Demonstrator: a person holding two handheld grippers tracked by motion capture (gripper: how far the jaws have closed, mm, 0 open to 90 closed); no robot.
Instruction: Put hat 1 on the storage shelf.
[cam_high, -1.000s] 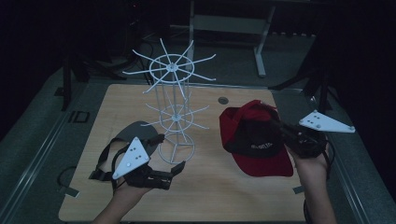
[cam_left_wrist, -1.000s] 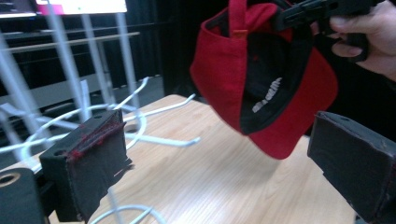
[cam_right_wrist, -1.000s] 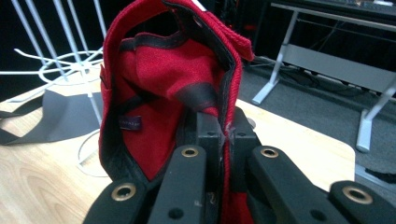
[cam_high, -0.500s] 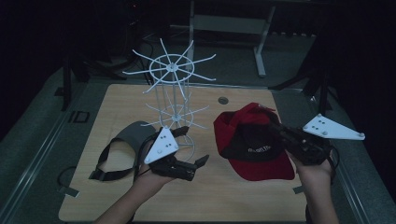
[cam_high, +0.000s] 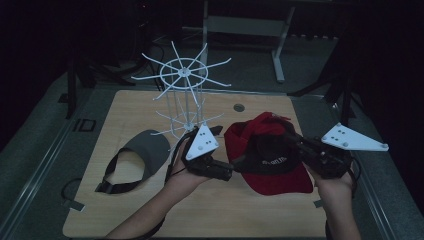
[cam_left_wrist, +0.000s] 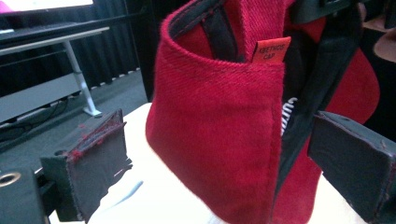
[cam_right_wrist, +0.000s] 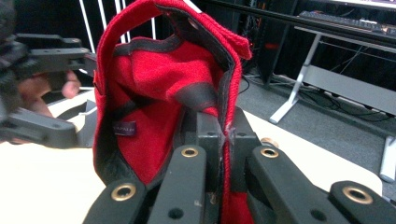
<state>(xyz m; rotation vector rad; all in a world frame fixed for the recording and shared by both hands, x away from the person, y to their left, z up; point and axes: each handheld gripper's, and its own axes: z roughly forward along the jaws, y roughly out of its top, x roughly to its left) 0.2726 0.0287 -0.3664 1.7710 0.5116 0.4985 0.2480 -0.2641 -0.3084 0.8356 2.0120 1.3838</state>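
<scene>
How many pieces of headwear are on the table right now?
2: a red cap at the right, pinched by the right tool, and a grey visor lying flat at the left.

Wooden table (cam_high: 125, 210): grey visor (cam_high: 145, 150), wire rack (cam_high: 184, 97).

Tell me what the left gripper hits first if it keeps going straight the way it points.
Most likely the red fabric cap: it sits directly ahead between the open left gripper jaws, very close, though exact depth is unclear.

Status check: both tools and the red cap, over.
Right tool shut on red cap edge, holding it up. Left tool open, jaws either side of cap's rim, not pressing. White wire rack and grey visor stand apart.
</scene>
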